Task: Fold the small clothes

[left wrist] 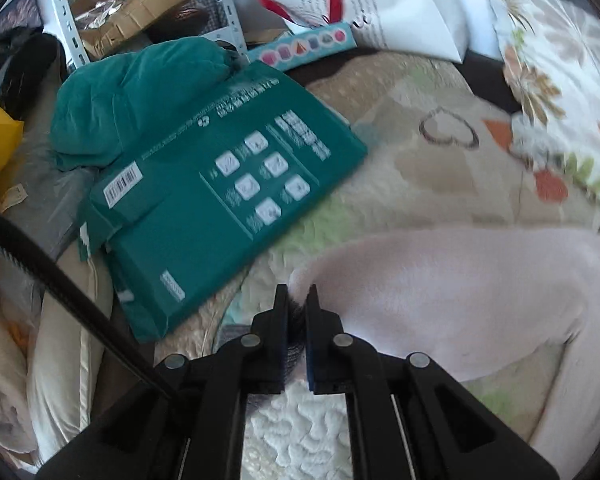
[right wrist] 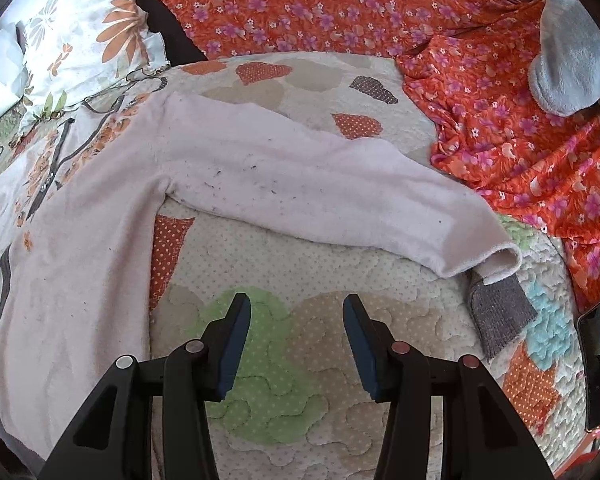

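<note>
A quilted bedspread (right wrist: 300, 380) carries a pale pink fleece top (right wrist: 260, 176), spread flat. The left gripper (left wrist: 296, 300) is clenched on its sleeve cuff; the right gripper (right wrist: 296, 320) hovers released. Soft, light, floppy fabric: best pinched at cuffs or hems.
</note>
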`<state>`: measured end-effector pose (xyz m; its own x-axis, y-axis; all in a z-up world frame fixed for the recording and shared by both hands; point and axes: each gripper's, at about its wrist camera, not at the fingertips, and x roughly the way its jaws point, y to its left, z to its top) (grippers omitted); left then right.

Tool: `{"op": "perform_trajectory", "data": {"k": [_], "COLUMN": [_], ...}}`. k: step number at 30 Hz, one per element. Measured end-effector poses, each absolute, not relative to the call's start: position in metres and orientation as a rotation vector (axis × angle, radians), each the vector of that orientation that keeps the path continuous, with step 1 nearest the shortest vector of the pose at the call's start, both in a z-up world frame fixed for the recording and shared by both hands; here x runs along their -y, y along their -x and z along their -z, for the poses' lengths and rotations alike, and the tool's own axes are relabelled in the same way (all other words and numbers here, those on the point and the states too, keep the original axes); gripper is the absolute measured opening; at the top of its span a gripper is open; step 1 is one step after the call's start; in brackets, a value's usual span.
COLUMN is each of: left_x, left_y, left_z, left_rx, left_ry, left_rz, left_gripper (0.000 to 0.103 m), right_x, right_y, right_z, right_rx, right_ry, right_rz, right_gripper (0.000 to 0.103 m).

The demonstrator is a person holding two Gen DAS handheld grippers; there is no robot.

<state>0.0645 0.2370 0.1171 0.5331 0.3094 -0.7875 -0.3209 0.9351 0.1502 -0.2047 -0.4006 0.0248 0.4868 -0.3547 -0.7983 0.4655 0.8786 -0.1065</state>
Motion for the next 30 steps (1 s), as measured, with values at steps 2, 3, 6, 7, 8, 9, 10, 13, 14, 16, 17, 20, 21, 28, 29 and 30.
{"op": "perform_trajectory", "data": {"k": [2, 3, 6, 7, 8, 9, 10, 13, 14, 16, 17, 20, 21, 28, 29, 30], "left_x": [-0.231, -0.222, -0.182, -0.156, -0.133, -0.115, -0.080, 0.016, 0.038, 0.108, 0.124, 0.163, 0.165, 0.097, 0.079, 0.064], "left_y": [-0.066, -0.066, -0.067, -0.067, -0.067, -0.067, -0.068, -0.064, -0.059, -0.050, -0.047, -0.033, -0.025, -0.004, -0.007, -0.009], "left_z": [-0.129, -0.135, -0.143, -0.144, -0.144, -0.142, -0.140, -0.133, -0.130, -0.127, -0.125, -0.121, -0.122, -0.116, -0.110, -0.105], "left_rx": [-0.928, -0.930, -0.973, -0.989, -1.003, -1.012, -1.032, -1.058, -1.054, -1.040, -1.048, -1.109, -1.109, -0.980, -0.971, -0.966], "left_ry": [0.044, 0.067, 0.168, 0.184, 0.194, 0.204, 0.219, 0.217, 0.209, 0.184, 0.182, 0.226, 0.242, 0.097, 0.099, 0.107], "left_rz": [-0.335, -0.290, -0.080, 0.004, 0.074, 0.123, 0.212, 0.428, 0.478, 0.679, 0.722, 0.834, 0.861, 0.581, 0.524, 0.485], "left_gripper": [0.006, 0.006, 0.006, 0.006, 0.006, 0.006, 0.006, 0.006, 0.006, 0.010, 0.019, 0.039, 0.047, 0.074, 0.075, 0.075], "right_x": [0.399, 0.399, 0.399, 0.399, 0.399, 0.399, 0.398, 0.398, 0.399, 0.400, 0.400, 0.399, 0.398, 0.386, 0.383, 0.380], "right_y": [0.204, 0.204, 0.203, 0.203, 0.204, 0.205, 0.205, 0.206, 0.206, 0.207, 0.207, 0.206, 0.206, 0.203, 0.199, 0.193], "right_z": [-0.025, -0.025, -0.026, -0.026, -0.027, -0.027, -0.028, -0.028, -0.028, -0.027, -0.026, -0.025, -0.025, -0.024, -0.030, -0.036], "right_rx": [-0.934, -0.933, -0.930, -0.928, -0.926, -0.924, -0.922, -0.918, -0.919, -0.920, -0.923, -0.924, -0.924, -0.924, -0.912, -0.897], "right_ry": [-0.121, -0.118, -0.125, -0.128, -0.130, -0.130, -0.128, -0.124, -0.127, -0.136, -0.138, -0.130, -0.123, -0.143, -0.179, -0.225], "right_rz": [0.502, 0.503, 0.498, 0.497, 0.496, 0.494, 0.493, 0.498, 0.498, 0.495, 0.495, 0.490, 0.488, 0.403, 0.362, 0.314], "right_gripper": [0.052, 0.052, 0.052, 0.052, 0.052, 0.052, 0.052, 0.052, 0.052, 0.052, 0.052, 0.052, 0.052, 0.052, 0.052, 0.052]}}
